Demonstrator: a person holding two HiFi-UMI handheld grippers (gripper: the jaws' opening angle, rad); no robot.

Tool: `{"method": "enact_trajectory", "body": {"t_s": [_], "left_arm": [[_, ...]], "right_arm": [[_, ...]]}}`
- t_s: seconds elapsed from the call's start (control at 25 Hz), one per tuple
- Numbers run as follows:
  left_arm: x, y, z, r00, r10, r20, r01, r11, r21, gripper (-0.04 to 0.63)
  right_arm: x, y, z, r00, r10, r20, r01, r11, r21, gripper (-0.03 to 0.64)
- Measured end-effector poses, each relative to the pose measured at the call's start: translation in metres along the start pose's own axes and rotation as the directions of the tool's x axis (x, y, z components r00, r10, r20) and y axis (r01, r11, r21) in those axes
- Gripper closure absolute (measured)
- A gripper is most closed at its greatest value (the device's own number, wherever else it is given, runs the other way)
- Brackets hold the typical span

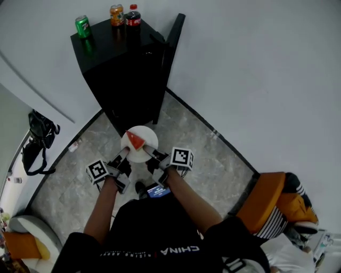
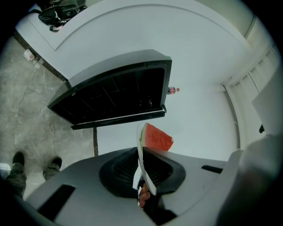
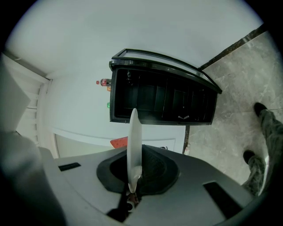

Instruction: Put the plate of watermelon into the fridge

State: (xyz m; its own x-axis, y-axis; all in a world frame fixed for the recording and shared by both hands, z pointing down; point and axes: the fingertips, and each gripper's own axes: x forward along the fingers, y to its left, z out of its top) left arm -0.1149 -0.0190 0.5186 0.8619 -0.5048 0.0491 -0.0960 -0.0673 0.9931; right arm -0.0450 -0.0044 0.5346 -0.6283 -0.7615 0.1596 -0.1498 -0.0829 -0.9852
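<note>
Room: grey marbled floor (image 1: 80,184), white walls (image 1: 256,69). Black fridge (image 1: 125,74) in the corner, door (image 1: 171,50) swung open, dark interior facing the person. On top of it: green can (image 1: 82,26), orange can (image 1: 116,15), dark bottle (image 1: 132,16) with a red cap. Black bag (image 1: 37,141) hangs on the left wall.

Item: white plate (image 1: 143,155) bearing one watermelon wedge (image 1: 135,140), held in the air above the floor, just in front of the fridge.

Left tongs (image 1: 126,152): closed on the plate's left rim (wedge just beyond the jaws in the left gripper view).

Right tongs (image 1: 149,149): clamped on the opposite rim, plate seen edge-on between the jaws.
</note>
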Motion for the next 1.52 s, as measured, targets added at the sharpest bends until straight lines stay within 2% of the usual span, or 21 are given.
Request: {"method": "enact_trajectory", "body": {"t_s": [0.24,0.48,0.64,0.92,1.08,1.32,1.52], "left_arm": [[0.023,0.014,0.024,0.998,0.025,0.056,-0.025,1.000,-0.013,0.565],[0.069,0.014,0.050,0.990,0.054,0.131,-0.050,0.998,-0.034,0.565],[0.104,0.007,0.069,0.984,0.063,0.170,-0.061,0.998,-0.017,0.565],[0.134,0.001,0.093,0.954,0.072,0.291,-0.067,0.997,-0.028,0.565],[0.135,0.007,0.105,0.959,0.067,0.277,-0.063,0.998,-0.022,0.565],[0.128,0.009,0.120,0.967,0.061,0.246,-0.050,0.997,-0.051,0.565],[0.127,0.009,0.128,0.973,0.060,0.225,-0.054,0.998,-0.033,0.565]], "right_arm": [[0.025,-0.009,0.029,0.998,-0.007,-0.057,0.007,1.000,0.008,0.595],[0.047,-0.009,0.081,0.992,0.004,-0.128,-0.001,1.000,0.022,0.595],[0.061,-0.002,0.122,0.985,0.031,-0.171,-0.029,0.999,0.017,0.595],[0.080,0.003,0.162,0.968,0.054,-0.245,-0.054,0.999,0.010,0.595],[0.093,0.003,0.164,0.967,0.058,-0.246,-0.059,0.998,0.006,0.595],[0.105,0.003,0.158,0.980,0.057,-0.191,-0.051,0.998,0.036,0.595],[0.112,0.004,0.158,0.983,0.060,-0.173,-0.054,0.998,0.039,0.595]]}}
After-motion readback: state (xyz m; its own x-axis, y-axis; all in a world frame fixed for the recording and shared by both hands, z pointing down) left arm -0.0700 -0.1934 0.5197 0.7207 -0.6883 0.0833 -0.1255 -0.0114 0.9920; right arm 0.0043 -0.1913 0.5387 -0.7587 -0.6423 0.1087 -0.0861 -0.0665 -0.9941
